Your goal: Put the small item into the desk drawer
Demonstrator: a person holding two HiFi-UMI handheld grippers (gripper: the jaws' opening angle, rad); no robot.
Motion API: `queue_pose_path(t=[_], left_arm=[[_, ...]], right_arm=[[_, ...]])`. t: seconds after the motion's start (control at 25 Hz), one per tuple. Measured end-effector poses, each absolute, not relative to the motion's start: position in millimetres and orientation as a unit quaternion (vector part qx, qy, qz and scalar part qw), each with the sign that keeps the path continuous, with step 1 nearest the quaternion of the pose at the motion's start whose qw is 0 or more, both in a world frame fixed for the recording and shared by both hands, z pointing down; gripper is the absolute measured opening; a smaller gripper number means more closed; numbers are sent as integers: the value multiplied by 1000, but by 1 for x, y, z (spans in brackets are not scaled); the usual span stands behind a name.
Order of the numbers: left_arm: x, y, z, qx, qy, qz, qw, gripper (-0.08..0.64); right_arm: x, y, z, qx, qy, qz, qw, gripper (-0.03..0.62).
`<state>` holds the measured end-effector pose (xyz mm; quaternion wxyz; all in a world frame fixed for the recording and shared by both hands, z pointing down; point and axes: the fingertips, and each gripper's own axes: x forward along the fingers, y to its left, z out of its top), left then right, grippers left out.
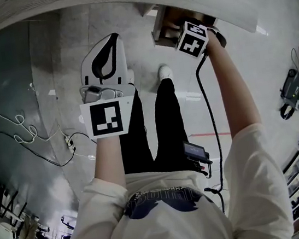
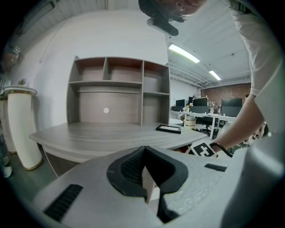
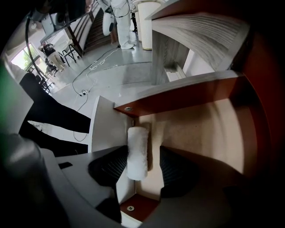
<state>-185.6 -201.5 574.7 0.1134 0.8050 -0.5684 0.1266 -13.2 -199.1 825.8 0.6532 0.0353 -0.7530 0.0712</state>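
The small item, a white cylinder (image 3: 137, 153), lies lengthwise in the open desk drawer (image 3: 200, 129), close to its left wall. My right gripper (image 3: 144, 156) points down into the drawer, open. The cylinder sits between its black pads, with a clear gap to the right pad. In the head view the drawer (image 1: 165, 28) sticks out under the desk top (image 1: 66, 1), and the right gripper's marker cube (image 1: 191, 39) hangs over it. My left gripper (image 1: 111, 38) is held away to the left over the floor, its tips together and nothing in it (image 2: 149, 191).
A grey desk (image 2: 102, 133) carries a shelf unit (image 2: 118, 91) and a flat black frame (image 2: 168, 129). Cables (image 1: 24, 131) and a power strip (image 1: 70, 141) lie on the floor at the left. The person's legs (image 1: 150, 121) stand before the drawer. A white cylinder bin (image 2: 20, 129) stands beside the desk.
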Motion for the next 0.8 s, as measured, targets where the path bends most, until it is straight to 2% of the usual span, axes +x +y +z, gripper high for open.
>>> queue_pose_path(t=[0.6, 0.8], left_arm=[[-178, -197, 569, 809, -562, 130, 111, 8], [-175, -199, 558, 812, -561, 126, 102, 8]], right_arm=[[-11, -206, 800, 67, -771, 71, 629, 242], [-11, -204, 776, 111, -793, 117, 587, 242]])
